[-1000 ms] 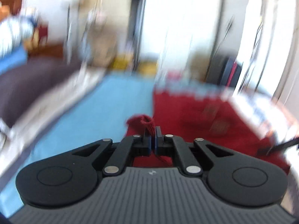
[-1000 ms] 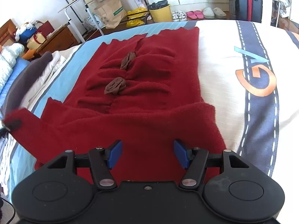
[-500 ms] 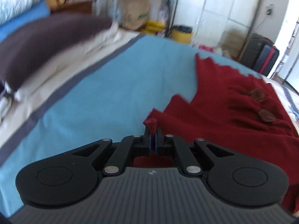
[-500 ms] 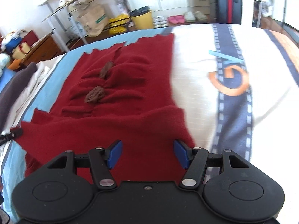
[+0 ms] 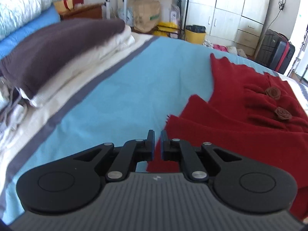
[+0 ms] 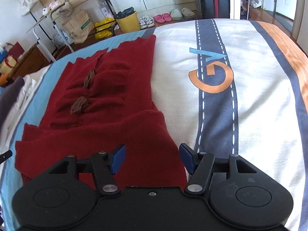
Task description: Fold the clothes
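between folds: the red garment lies flat, both jaws empty

the bed [image 6: 259,100] is the big open field here. its white and striped cover runs wide and bare to the right of the cloth, and a blue band [image 5: 119,100] of it runs bare to the left. further left a stack of folded bedding [image 5: 57,44] sits on the bed, well apart from the cloth, so i judge there is room to swing on both sides.

the red garment [image 6: 107,115] lies spread on the bed between those two bare stretches, its jagged far edge toward the foot. a near layer already lies crosswise over the body, so i judge one fold is laid and the next one is due. two brown fabric roses [image 6: 79,105] sit in the gathered middle, uncovered.

my right gripper [image 6: 152,159] hovers low over the near right edge of the cloth, jaws wide apart, nothing between them. my left gripper [image 5: 156,142] is at the near left corner, jaws only slightly apart with a thin gap, and i see no cloth pinched in it.

next i need a fresh bite on each near corner, taking both layers, then a lift and carry toward the jagged edge. the risk i see is grabbing the top layer only.
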